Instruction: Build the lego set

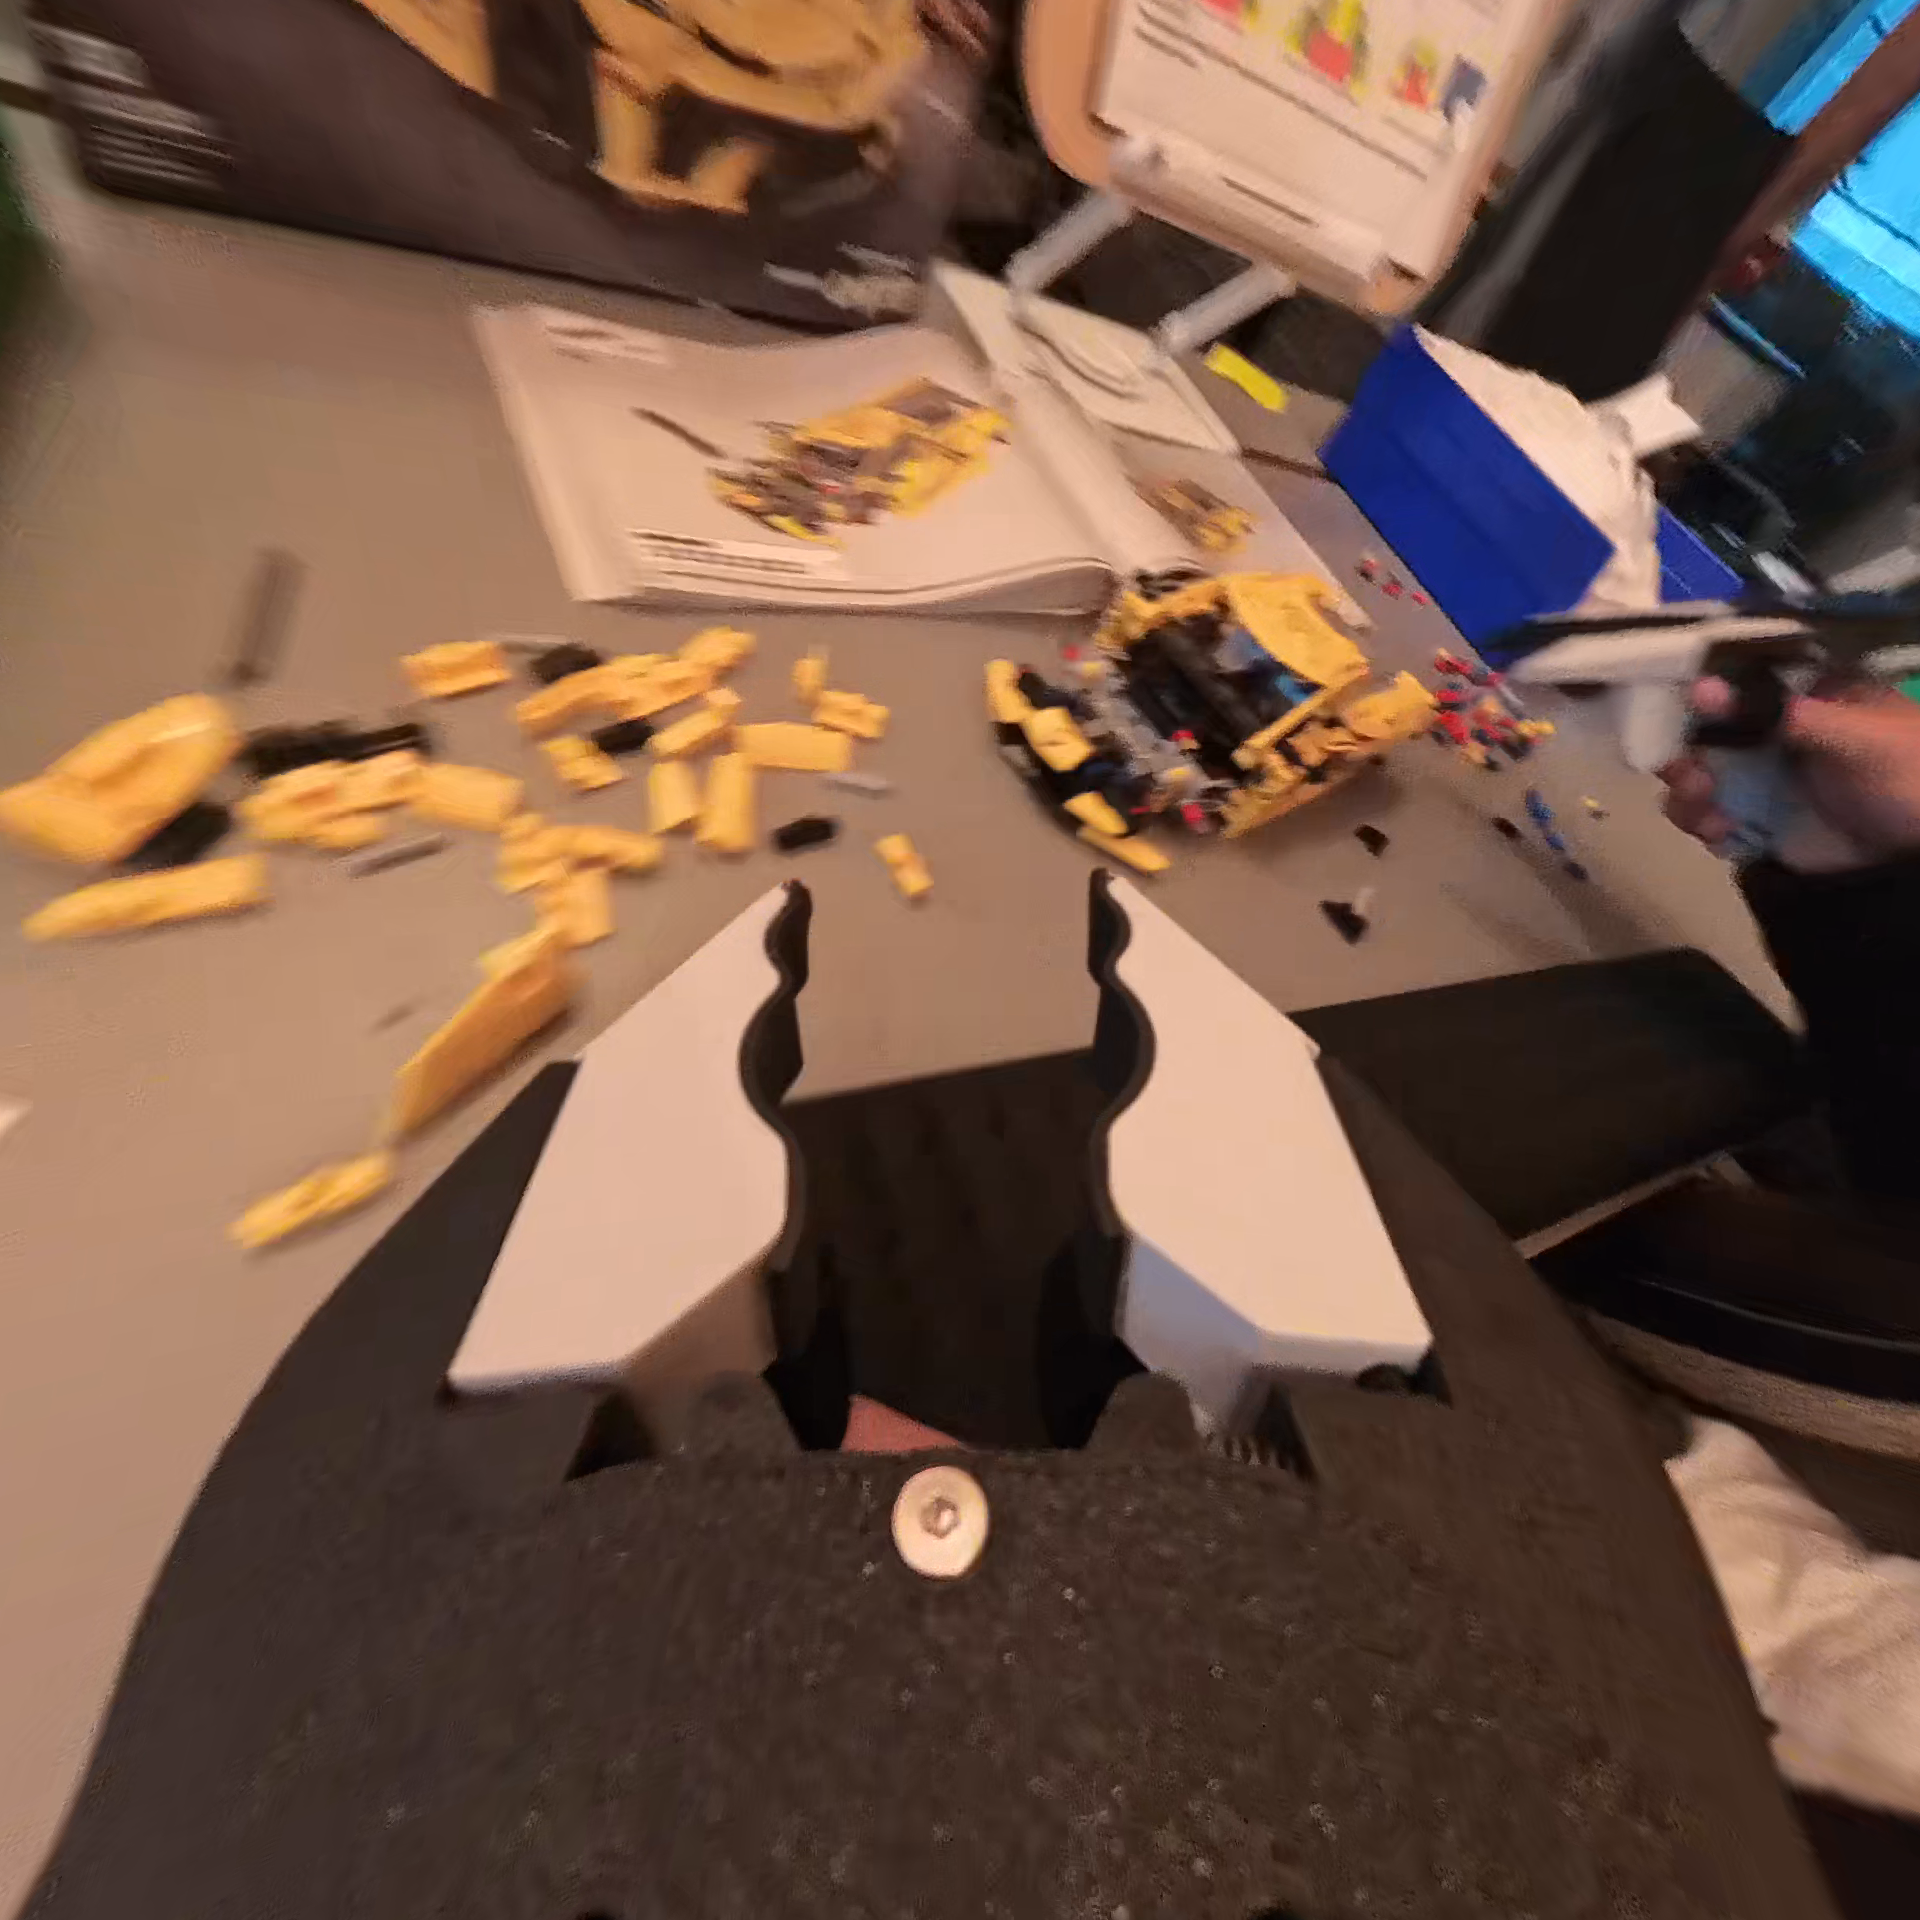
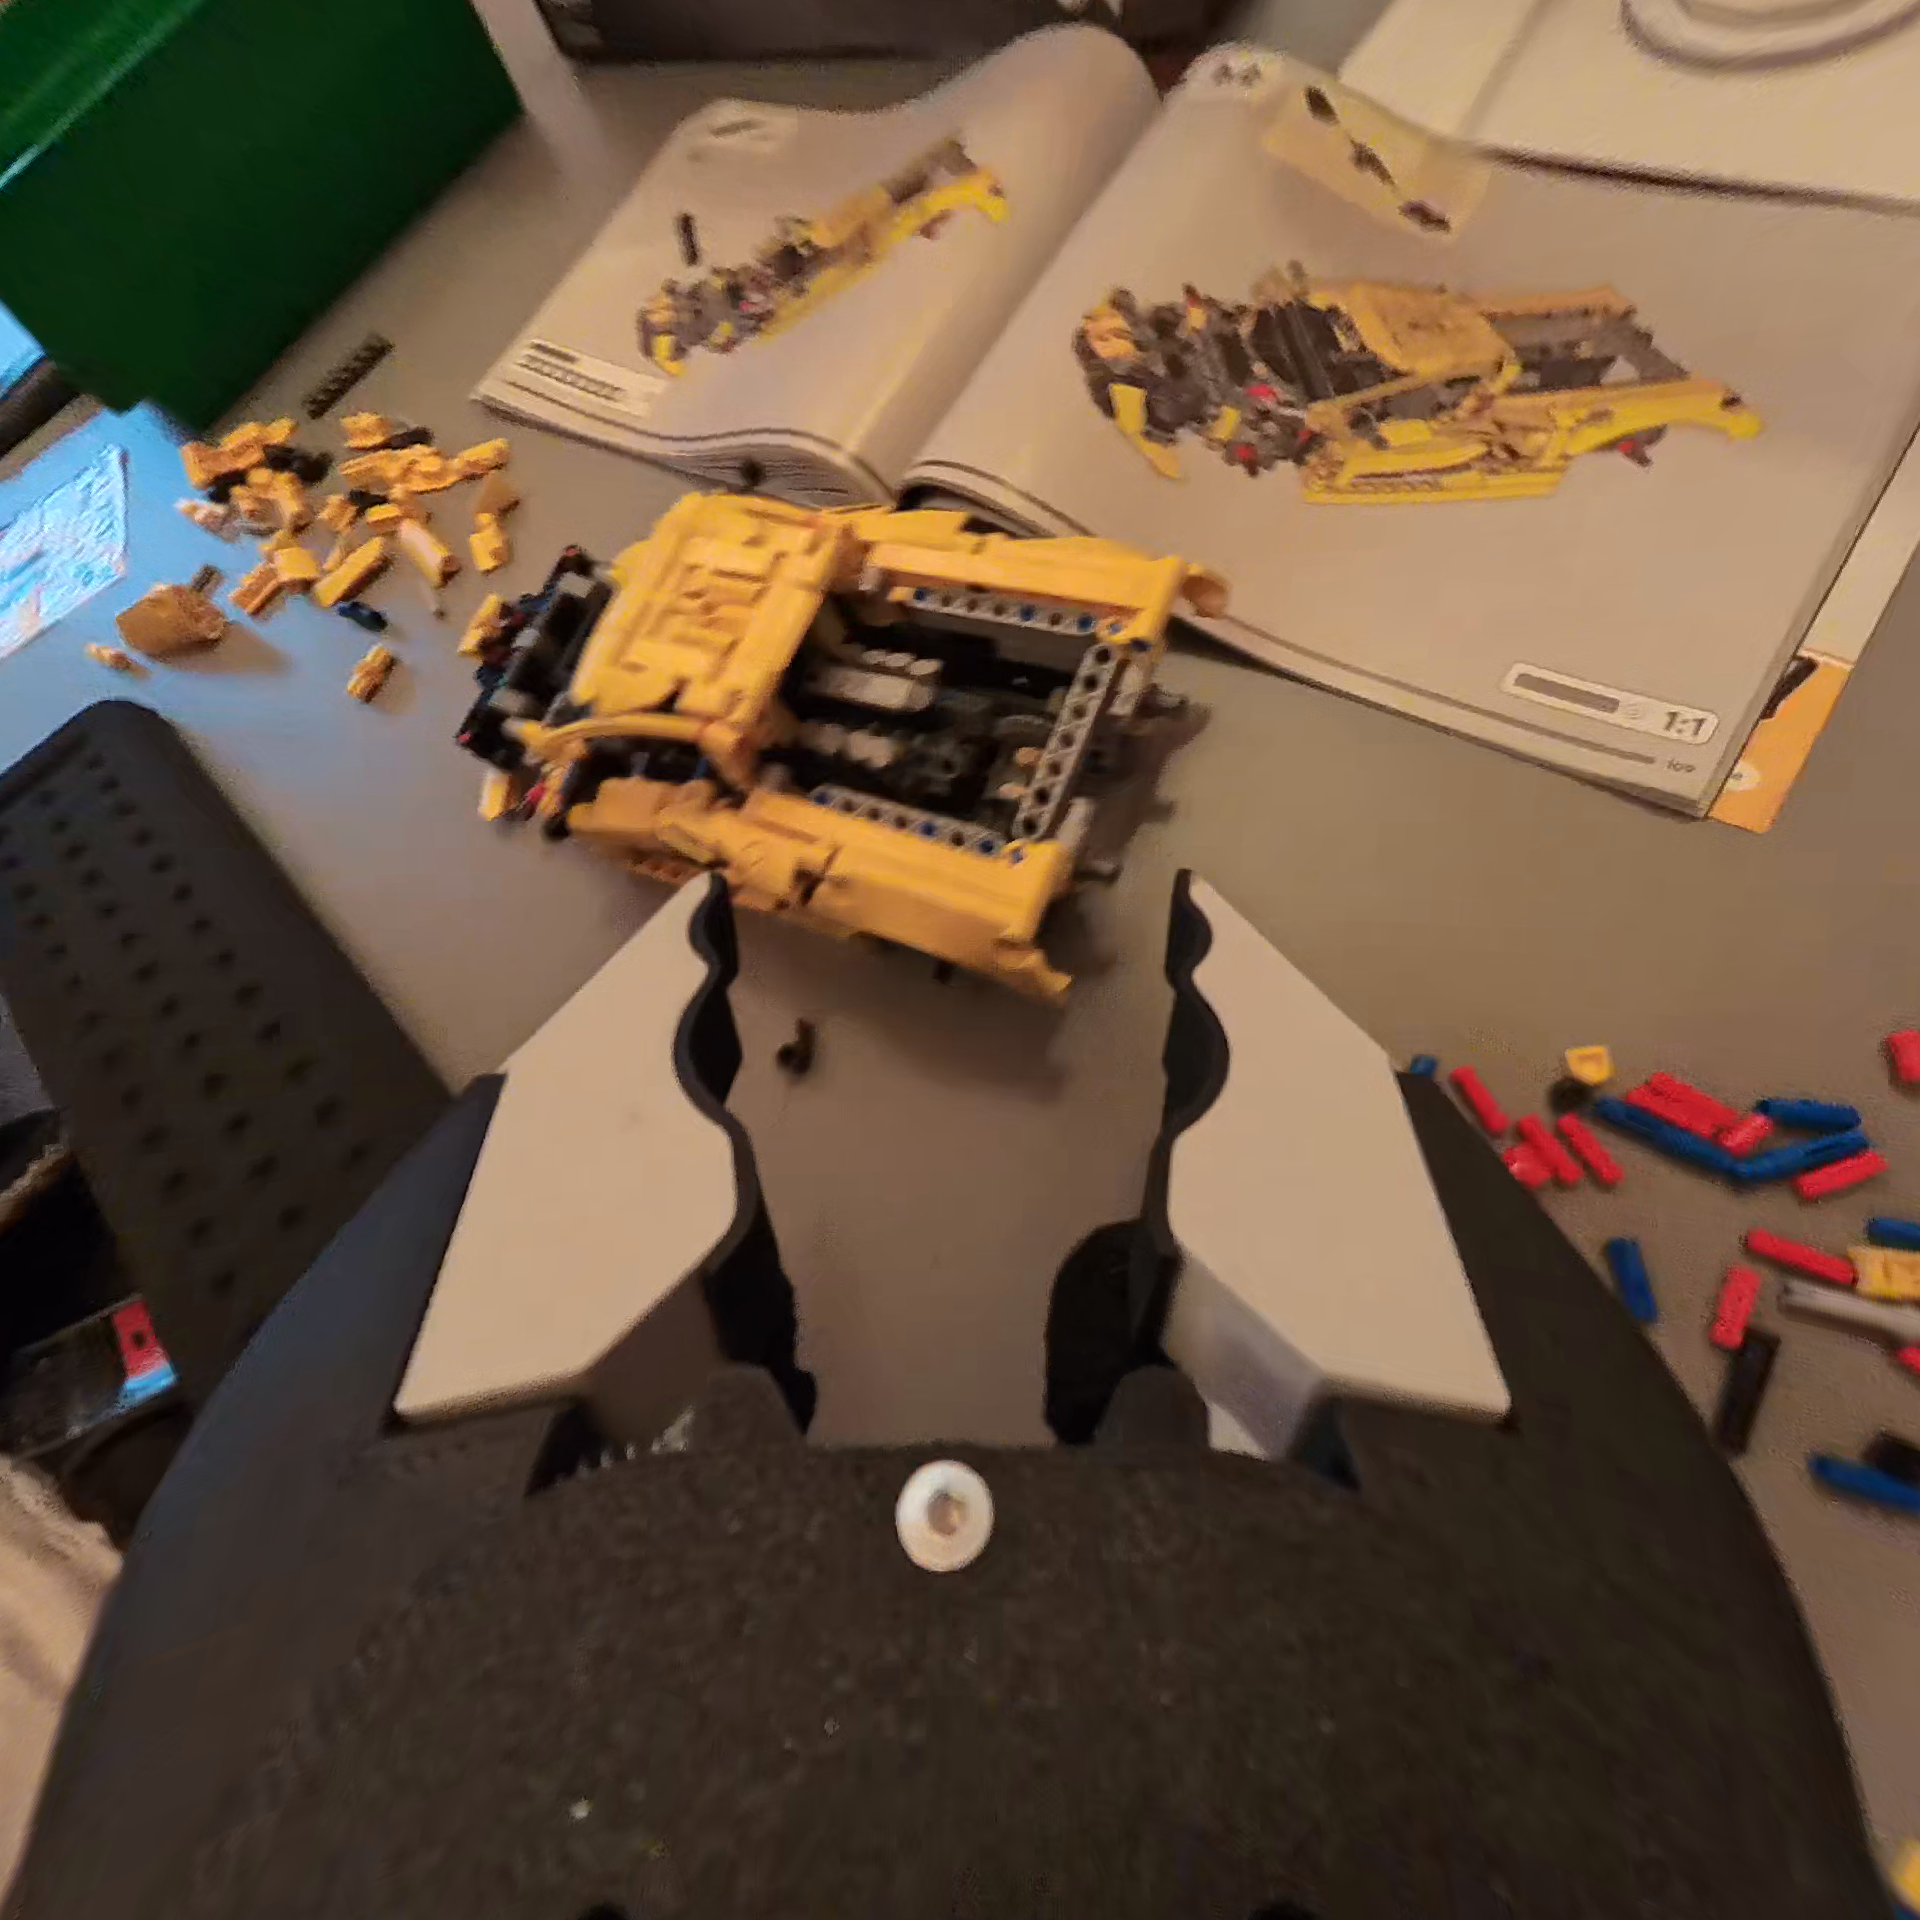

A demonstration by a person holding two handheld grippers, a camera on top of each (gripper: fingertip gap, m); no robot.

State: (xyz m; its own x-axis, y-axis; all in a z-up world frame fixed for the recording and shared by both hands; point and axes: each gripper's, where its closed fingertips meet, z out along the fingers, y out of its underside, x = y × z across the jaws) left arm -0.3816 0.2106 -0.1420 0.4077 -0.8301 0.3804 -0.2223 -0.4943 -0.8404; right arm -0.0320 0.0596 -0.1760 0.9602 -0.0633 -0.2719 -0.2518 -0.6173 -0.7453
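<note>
The right tongs (image 2: 945, 894) are spread wide and empty above the grey table (image 2: 1455, 935), their tips just short of the half-built yellow model (image 2: 831, 717), which lies on the table with its black and grey inner frame exposed. A small black piece (image 2: 798, 1044) lies between the fingers. Red and blue pins (image 2: 1683, 1138) are scattered to the right. Beyond the model the instruction booklet (image 2: 1351, 582) lies open, with a green box (image 2: 208, 197) at far left. The left tongs (image 1: 940, 888) are likewise spread and empty, over the table's near edge, facing loose yellow pieces (image 1: 582, 769); farther off stands a blue box (image 1: 1455, 499).
</note>
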